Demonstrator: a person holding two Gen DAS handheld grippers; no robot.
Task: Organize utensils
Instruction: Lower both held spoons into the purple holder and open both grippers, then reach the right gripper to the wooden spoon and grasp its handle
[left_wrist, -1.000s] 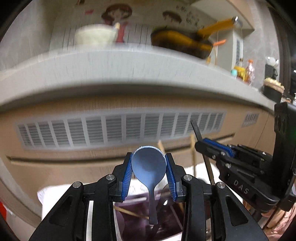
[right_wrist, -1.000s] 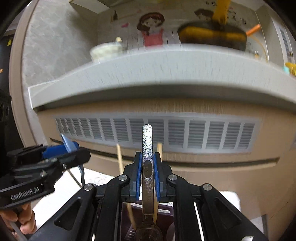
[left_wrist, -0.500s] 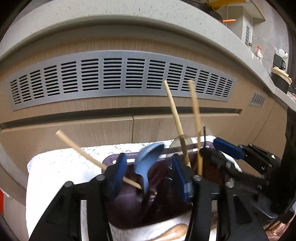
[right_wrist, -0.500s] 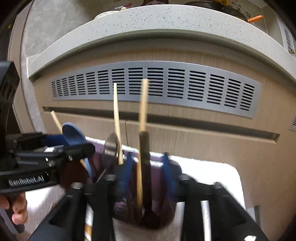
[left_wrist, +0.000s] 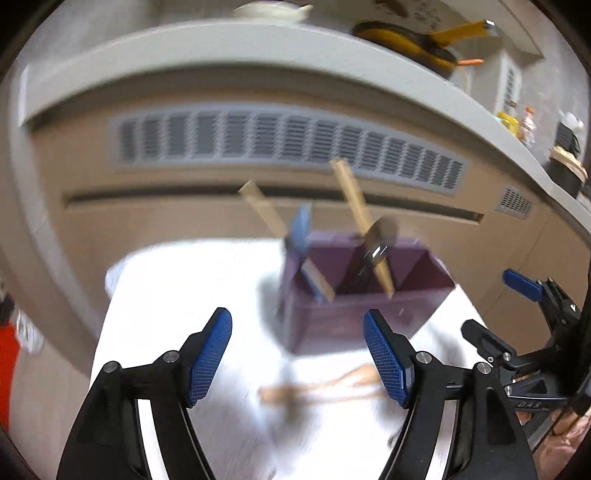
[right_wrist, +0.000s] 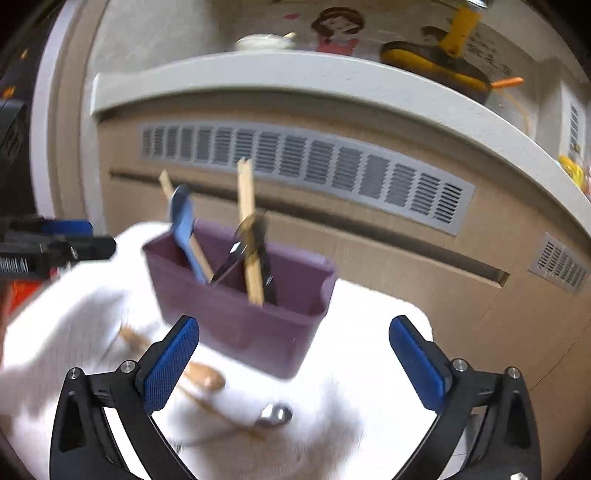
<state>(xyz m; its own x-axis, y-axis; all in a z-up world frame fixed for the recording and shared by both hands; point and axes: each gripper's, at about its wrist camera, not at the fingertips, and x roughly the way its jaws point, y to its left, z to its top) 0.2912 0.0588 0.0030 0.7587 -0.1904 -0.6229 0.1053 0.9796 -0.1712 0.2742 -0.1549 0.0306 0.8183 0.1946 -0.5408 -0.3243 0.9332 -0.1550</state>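
Both the left tongs (left_wrist: 297, 356) and right tongs (right_wrist: 293, 363) are opening with nothing between them, the blue spoon (right_wrist: 183, 223) apparently standing in the purple holder (right_wrist: 236, 306), handle down for tidy storage.

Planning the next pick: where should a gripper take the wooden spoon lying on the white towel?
Grip the wooden spoon on its thin handle, coming down from above, fingers straddling it. It lies flat on the towel in front of the purple holder; the wide bowl is probably harder to pinch. Blur hides detail.
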